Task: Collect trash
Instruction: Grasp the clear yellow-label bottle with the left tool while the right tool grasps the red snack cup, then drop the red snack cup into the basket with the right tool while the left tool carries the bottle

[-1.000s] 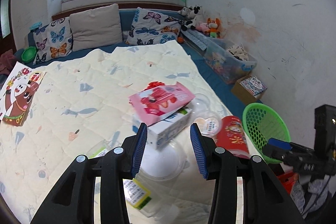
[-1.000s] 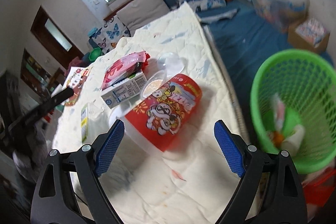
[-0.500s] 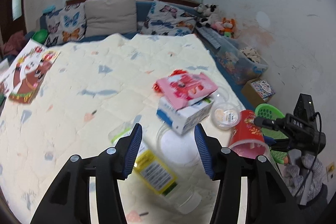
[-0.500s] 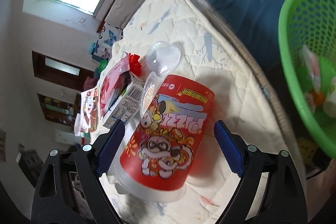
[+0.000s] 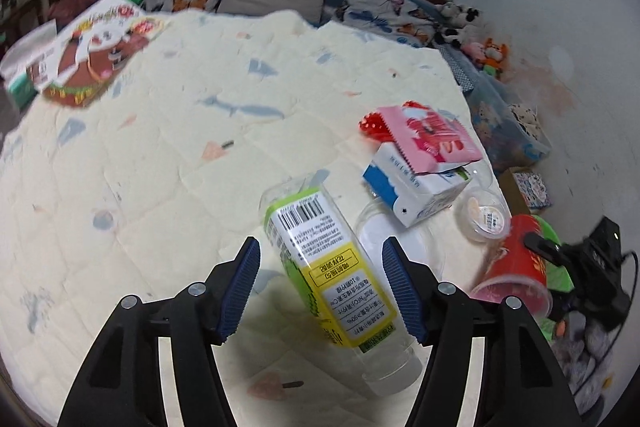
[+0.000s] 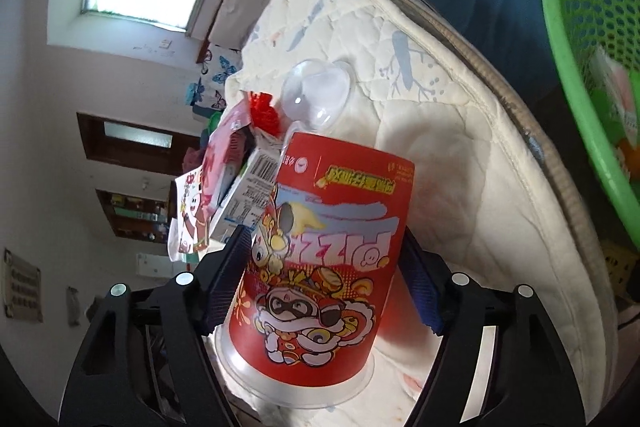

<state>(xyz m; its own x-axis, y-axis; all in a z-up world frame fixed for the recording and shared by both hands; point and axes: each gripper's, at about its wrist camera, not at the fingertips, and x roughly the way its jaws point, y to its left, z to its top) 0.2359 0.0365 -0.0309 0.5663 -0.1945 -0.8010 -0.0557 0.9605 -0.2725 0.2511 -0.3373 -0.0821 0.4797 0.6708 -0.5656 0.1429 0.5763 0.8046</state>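
Note:
A clear plastic bottle [image 5: 328, 267] with a yellow-green label lies on the cream quilt [image 5: 160, 167]. My left gripper [image 5: 320, 247] straddles it. Its jaws are opening, with the bottle between them and a gap on the left side. In the right wrist view a red printed snack cup [image 6: 328, 267] lies on its side near the bed's edge. My right gripper [image 6: 324, 239] is closing on it, and both blue pads touch its sides. The same red cup [image 5: 520, 267] shows at the right of the left wrist view.
A blue-white carton [image 5: 416, 191] under a pink packet [image 5: 432, 139], a small lidded clear cup [image 5: 486, 215] and a clear heart-shaped lid [image 6: 316, 95] lie nearby. A green mesh basket [image 6: 580, 27] with trash in it stands beside the bed. Pillows line the far end.
The left gripper came down over the bottle and its jaws widened around it. The right gripper rolled and sank, and its jaws closed in onto the red cup.

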